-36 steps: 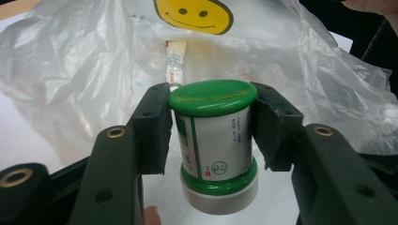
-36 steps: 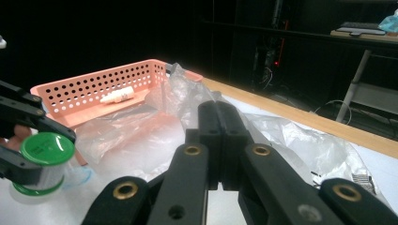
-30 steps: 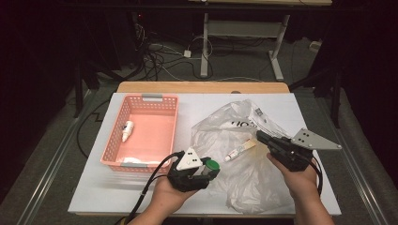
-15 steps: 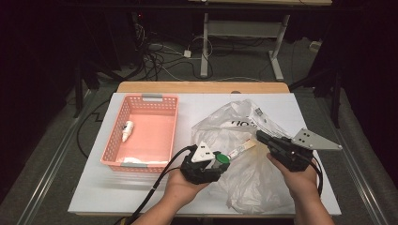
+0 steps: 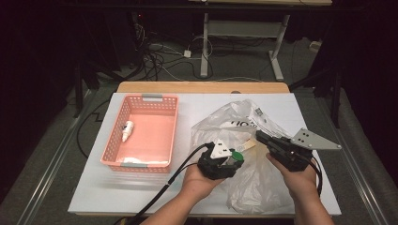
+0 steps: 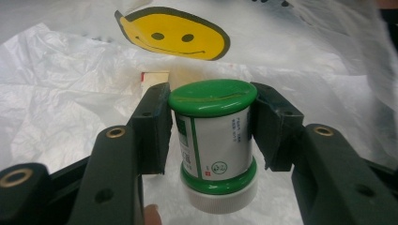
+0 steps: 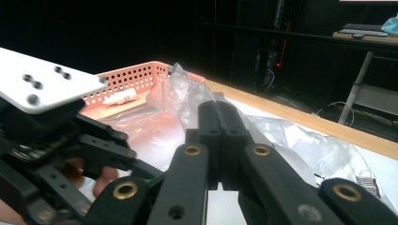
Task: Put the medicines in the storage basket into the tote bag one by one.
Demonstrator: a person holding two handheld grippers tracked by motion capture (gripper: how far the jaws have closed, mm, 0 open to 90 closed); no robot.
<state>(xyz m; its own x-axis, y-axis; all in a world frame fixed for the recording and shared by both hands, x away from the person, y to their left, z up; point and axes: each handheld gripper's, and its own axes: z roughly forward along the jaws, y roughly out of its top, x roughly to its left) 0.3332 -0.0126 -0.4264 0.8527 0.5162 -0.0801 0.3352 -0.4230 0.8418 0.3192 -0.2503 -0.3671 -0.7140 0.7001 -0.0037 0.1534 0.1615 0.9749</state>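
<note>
Green-capped jar (image 6: 213, 140) in left tongs (image 6: 211, 126), now nearer plastic bag (image 5: 253, 187).

Left tool (image 5: 233, 158) carried the jar (image 6: 213, 140) (green-lidded) rightward over the bag (image 5: 244, 140).

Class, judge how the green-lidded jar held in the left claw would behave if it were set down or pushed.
The jar looks rigid, since the left claw clamps it undented. Upright on its wide white base it should stand steadily. Its round body would probably roll if tipped over.
</note>
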